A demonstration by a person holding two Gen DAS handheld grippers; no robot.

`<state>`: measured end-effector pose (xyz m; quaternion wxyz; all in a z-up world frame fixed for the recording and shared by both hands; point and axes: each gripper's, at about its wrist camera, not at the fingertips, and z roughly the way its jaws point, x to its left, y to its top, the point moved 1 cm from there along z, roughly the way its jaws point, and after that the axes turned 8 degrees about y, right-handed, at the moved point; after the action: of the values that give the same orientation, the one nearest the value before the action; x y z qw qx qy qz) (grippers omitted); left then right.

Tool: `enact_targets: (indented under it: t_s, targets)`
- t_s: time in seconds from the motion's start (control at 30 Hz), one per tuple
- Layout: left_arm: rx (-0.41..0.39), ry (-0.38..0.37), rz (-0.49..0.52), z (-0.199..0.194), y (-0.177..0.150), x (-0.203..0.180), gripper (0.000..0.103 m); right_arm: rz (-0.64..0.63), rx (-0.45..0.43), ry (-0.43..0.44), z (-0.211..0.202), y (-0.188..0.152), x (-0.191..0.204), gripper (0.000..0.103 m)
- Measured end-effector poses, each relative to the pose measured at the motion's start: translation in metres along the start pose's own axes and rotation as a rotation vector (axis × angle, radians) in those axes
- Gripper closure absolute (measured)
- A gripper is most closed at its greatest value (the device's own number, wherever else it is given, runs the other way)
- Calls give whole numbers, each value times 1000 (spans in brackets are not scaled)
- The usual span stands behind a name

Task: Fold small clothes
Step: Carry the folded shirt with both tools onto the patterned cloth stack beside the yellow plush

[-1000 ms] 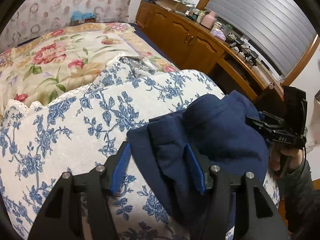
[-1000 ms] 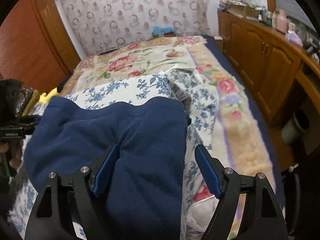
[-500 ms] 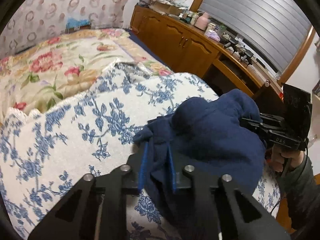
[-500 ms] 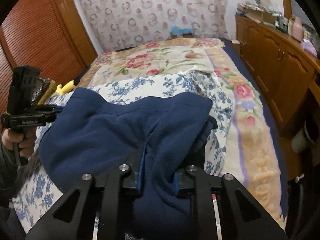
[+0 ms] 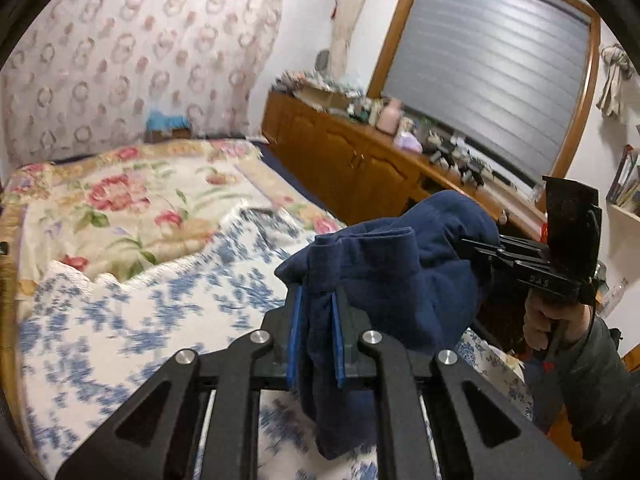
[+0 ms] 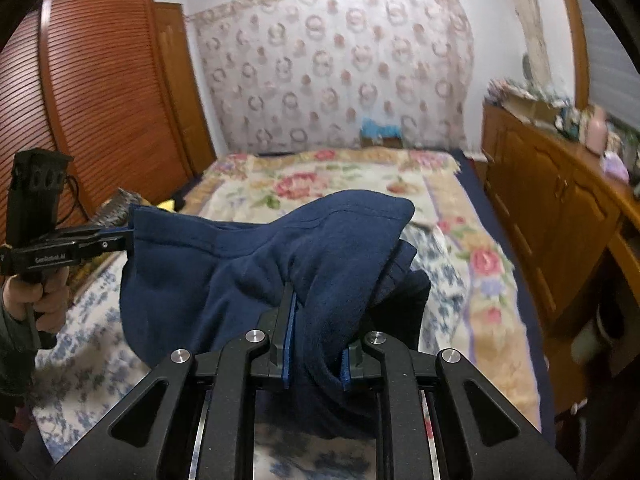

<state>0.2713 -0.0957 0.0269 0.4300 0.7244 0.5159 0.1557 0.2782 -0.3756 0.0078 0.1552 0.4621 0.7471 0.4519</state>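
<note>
A navy blue fleece garment (image 5: 400,272) hangs in the air between my two grippers, above the blue-and-white floral cover (image 5: 160,312). My left gripper (image 5: 316,300) is shut on one edge of the garment. My right gripper (image 6: 316,308) is shut on the other edge of the same garment (image 6: 260,256). The right gripper shows at the right of the left wrist view (image 5: 480,246), and the left gripper shows at the left of the right wrist view (image 6: 124,236). The cloth sags between them and its lower part hangs below the jaws.
The bed carries a flowered quilt (image 5: 120,196) beyond the blue-and-white cover. A long wooden cabinet (image 5: 352,168) with clutter on top runs along the right of the bed. A louvred wooden wardrobe (image 6: 80,120) stands on the left.
Both grippers closed on the navy garment and lifted it off the bed cover. Both cameras now point higher, toward the far wall.
</note>
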Motion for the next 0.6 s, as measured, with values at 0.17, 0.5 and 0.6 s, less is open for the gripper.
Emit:
enact_targets:
  t_s: [0.17,0.5,0.6]
  targets:
    - [-93,72,-25,-62,-4,31,93,-92,-27,50,14,30,48,89]
    - [-245,335,-127,-193,-40,128,93,-334,-36,243,92,100,190,89]
    - [-272,407,-176,-218,-59,156,93,-415,-15,302,130,126,243,89]
